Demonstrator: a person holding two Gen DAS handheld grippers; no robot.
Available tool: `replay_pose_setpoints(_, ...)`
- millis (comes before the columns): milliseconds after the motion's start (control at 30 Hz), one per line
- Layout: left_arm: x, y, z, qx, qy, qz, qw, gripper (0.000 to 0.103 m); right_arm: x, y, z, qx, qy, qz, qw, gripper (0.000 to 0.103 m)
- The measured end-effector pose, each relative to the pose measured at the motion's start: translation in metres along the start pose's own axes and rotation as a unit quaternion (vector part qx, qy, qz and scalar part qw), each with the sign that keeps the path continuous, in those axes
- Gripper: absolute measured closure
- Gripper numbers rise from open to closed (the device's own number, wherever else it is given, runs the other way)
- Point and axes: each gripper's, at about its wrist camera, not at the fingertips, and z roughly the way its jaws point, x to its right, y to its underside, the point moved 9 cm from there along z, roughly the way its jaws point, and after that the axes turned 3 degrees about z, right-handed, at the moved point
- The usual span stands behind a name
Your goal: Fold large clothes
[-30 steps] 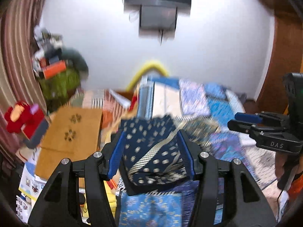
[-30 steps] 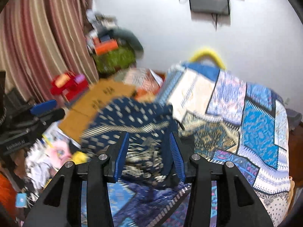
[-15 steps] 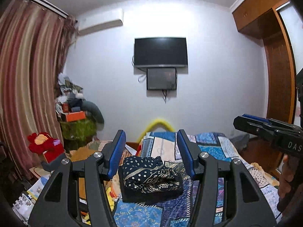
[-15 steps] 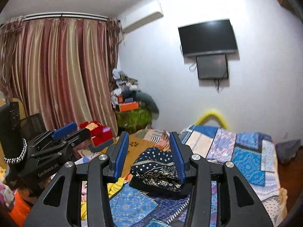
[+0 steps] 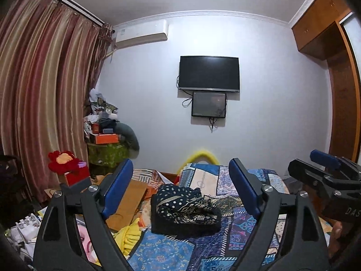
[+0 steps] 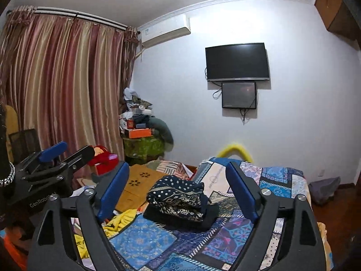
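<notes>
Both tongs, left (image 5: pixel 181 187) and right (image 6: pixel 178 186), widening, empty, above a soft, folded navy patterned garment (image 5: pixel 185 207) on quilted patchwork bedspread (image 5: pixel 227 232).

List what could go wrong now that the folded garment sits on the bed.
1. The folded dark patterned garment lies near the edge of the patchwork bedspread, above the yellow cloth and clutter; a nudge may tip it off.
2. Its top layers look loose and bunched, so the fold might slump open.
3. The left gripper and right gripper are opening with nothing between the jaws; a careless return could snag the fabric.
</notes>
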Motion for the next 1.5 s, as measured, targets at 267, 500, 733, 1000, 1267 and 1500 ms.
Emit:
replay_pose_setpoints(267, 0.004, 0.005, -0.002, -0.001, -0.003, 0.006, 1.0, 0.015, 0.004, 0.007, 0.004, -0.01, 0.005, 0.015, 1.0, 0.011)
replay_pose_setpoints(500, 0.006, 0.01, 0.001, -0.01, 0.004, 0.0, 0.9999, 0.015, 0.004, 0.014, -0.003, -0.01, 0.005, 0.018, 1.0, 0.011)
replay_pose_setpoints(733, 0.003, 0.012, 0.003, -0.015, 0.007, -0.007, 0.9998, 0.015, 0.006, 0.016, -0.006, -0.013, 0.008, 0.024, 1.0, 0.011)
replay_pose_setpoints(1000, 0.005, 0.017, 0.008, -0.025, 0.02, -0.018, 0.9993, 0.015, 0.01, 0.013, -0.01, -0.014, 0.009, 0.033, 0.999, 0.011)
replay_pose_setpoints(1267, 0.006, 0.018, 0.013, -0.034, 0.023, -0.02, 0.999, 0.015, 0.012, 0.012, -0.013, -0.014, 0.012, 0.04, 0.999, 0.011)
replay_pose_setpoints(1500, 0.009, 0.022, 0.019, -0.048, 0.036, -0.026, 0.9979, 0.015, 0.013, 0.011, -0.013, -0.015, 0.012, 0.041, 0.999, 0.01)
